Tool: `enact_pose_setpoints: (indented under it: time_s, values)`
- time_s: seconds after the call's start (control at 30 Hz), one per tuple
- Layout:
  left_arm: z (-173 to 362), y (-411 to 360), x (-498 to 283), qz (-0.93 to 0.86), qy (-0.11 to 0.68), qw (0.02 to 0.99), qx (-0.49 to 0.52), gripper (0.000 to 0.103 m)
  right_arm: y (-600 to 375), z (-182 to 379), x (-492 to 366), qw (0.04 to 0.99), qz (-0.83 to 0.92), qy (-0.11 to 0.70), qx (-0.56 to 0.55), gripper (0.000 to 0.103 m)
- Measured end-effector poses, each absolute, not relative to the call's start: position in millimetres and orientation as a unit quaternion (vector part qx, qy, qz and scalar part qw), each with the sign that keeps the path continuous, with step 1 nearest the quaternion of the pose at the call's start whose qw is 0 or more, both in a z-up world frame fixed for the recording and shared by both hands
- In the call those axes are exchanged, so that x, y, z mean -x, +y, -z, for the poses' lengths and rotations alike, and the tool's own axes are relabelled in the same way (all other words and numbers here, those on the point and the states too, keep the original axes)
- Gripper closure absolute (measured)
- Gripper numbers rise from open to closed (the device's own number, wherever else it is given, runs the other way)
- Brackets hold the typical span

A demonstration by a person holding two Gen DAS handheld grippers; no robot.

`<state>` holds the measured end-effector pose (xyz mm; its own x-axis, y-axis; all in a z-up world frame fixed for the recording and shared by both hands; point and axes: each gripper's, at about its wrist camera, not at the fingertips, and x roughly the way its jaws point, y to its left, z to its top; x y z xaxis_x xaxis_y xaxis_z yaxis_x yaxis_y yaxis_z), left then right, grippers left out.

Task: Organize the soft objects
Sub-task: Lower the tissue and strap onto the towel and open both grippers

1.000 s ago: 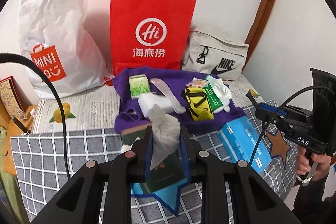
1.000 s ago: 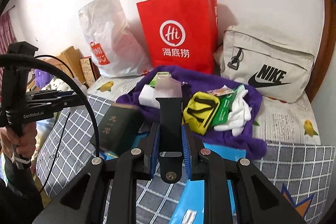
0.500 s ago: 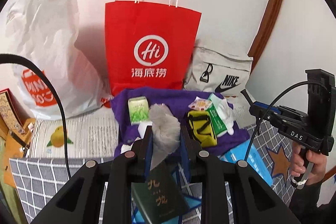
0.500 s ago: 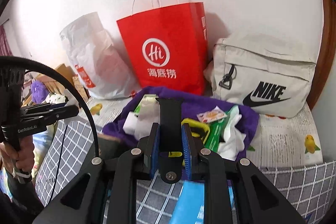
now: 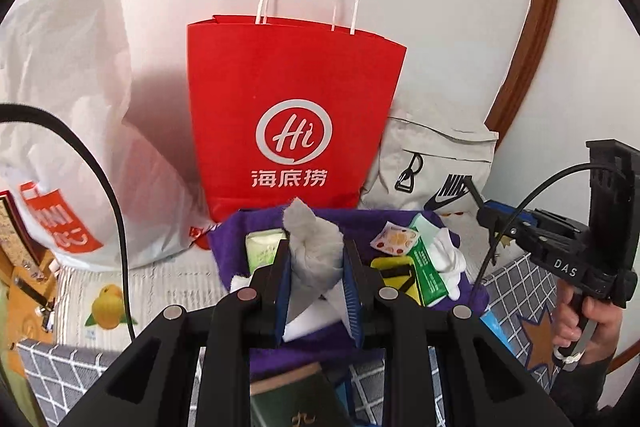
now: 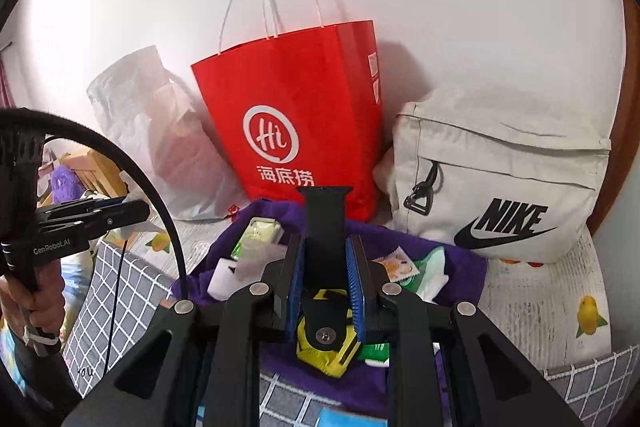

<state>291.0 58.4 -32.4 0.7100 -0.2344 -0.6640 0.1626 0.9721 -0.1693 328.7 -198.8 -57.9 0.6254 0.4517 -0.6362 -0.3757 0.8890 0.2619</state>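
My left gripper (image 5: 316, 259) is shut on a crumpled grey-white tissue (image 5: 316, 247), held above the purple cloth (image 5: 232, 239). My right gripper (image 6: 325, 259) is shut on a black strap (image 6: 324, 227) that stands up between the fingers. On the purple cloth (image 6: 460, 267) lie a green tissue pack (image 5: 262, 251), a yellow-black pouch (image 6: 320, 355), a green packet (image 5: 428, 267), white gloves (image 5: 450, 259) and a small snack sachet (image 6: 396, 265). A red paper bag (image 5: 292, 123) stands behind, also in the right wrist view (image 6: 296, 119).
A white plastic bag (image 5: 64, 147) stands left of the red bag, a beige Nike bag (image 6: 500, 179) right of it. A dark green book (image 5: 296, 403) and a blue box (image 5: 494, 327) lie on the grey checked bedding (image 5: 60, 375). The wall is close behind.
Both grippers have moved forward and up toward the red bag. The tissue has come out of the dark green book-like box, which now lies below the left gripper.
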Motion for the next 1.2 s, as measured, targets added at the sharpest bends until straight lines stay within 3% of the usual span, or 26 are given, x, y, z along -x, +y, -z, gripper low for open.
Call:
enact_pose_setpoints:
  time_s: [0.37, 1.2]
  values:
    - [73.3, 64.6, -332.8, 0.098, 0.398, 0.909, 0.073, 0.08, -192.8, 100.5, -364.5, 0.887, -0.224, 0.399, -0.057, 0.082]
    - [113.4, 22.7, -356.1, 0.163, 0.44, 0.88, 0.08, 0.08, -197.1, 168.3, -402.5, 0.847, -0.212, 0.484, -0.056, 0.082]
